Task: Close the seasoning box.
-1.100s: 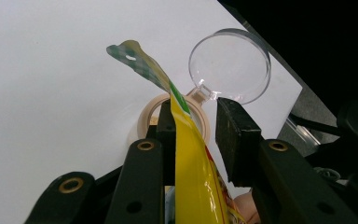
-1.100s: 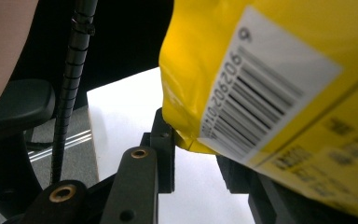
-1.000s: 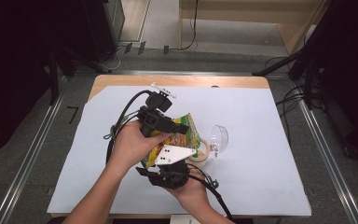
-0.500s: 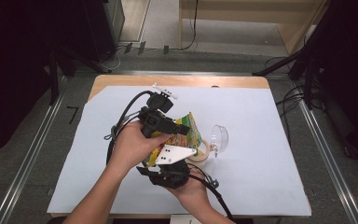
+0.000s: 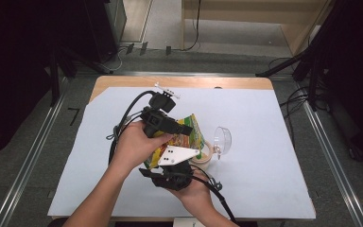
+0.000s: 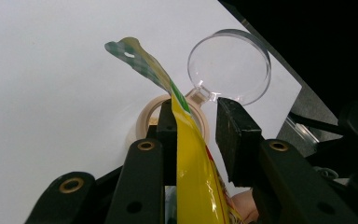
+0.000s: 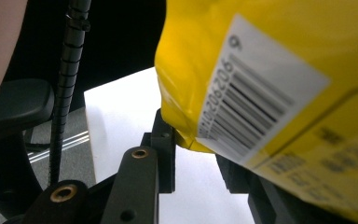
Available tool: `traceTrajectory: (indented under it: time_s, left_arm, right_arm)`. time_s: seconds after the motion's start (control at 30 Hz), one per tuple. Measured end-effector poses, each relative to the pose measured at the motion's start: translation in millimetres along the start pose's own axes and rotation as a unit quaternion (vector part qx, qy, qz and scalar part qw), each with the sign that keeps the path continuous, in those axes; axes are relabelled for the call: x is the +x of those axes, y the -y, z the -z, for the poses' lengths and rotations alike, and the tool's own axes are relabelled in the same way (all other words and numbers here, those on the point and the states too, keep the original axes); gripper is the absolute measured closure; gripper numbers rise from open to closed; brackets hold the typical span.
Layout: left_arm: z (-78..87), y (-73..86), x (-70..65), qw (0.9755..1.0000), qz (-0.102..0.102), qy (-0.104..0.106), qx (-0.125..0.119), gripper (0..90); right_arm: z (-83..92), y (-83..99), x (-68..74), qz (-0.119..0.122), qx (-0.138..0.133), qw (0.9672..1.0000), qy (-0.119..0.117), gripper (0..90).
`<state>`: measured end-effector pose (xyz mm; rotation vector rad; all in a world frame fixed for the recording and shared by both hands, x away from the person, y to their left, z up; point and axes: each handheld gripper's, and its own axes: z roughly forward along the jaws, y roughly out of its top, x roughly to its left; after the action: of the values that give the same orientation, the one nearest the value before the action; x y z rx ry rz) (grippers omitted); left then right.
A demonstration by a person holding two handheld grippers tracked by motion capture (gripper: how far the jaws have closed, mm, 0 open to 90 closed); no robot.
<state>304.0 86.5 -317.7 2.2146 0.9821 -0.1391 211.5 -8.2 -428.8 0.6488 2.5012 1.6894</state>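
Your left hand-held gripper (image 6: 193, 128) stands released around the yellow plastic snack bag (image 6: 193, 186); whether the right hand-held gripper (image 7: 193, 154) clamps it, you cannot tell.

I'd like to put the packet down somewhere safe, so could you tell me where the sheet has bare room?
The white sheet is bare right of the clear lid, bare along its far strip toward the wooden edge, and bare left of the cables. It is crowded at the middle front, round the packet, tape roll and both hands.
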Motion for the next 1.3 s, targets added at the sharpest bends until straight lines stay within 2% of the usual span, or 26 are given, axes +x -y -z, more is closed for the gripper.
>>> traceTrajectory:
  time_s: [0.33, 0.5, 0.8, 1.3]
  left_arm:
    - [3.6, -4.4, 10.4, 0.9998, 0.015, 0.016, 0.000, 71.0]
    - [3.6, -5.0, 12.5, 0.9997, 0.019, 0.017, 0.001, 70.6]
    - [-1.2, -6.1, 14.0, 0.9995, 0.017, 0.024, 0.009, 70.5]
    - [-1.2, -6.6, 11.7, 0.9996, 0.013, 0.023, 0.003, 70.7]
  right_arm:
    - [-0.1, -9.6, -3.5, 0.003, 0.015, 0.9999, 0.000, 71.5]
    - [-1.6, -11.3, -5.1, 0.000, 0.020, 0.9998, -0.004, 71.5]
    - [-0.5, -10.0, -4.9, 0.004, 0.029, 0.9996, -0.005, 71.6]
    - [-0.1, -7.4, -3.0, -0.003, 0.015, 0.9999, 0.004, 71.5]
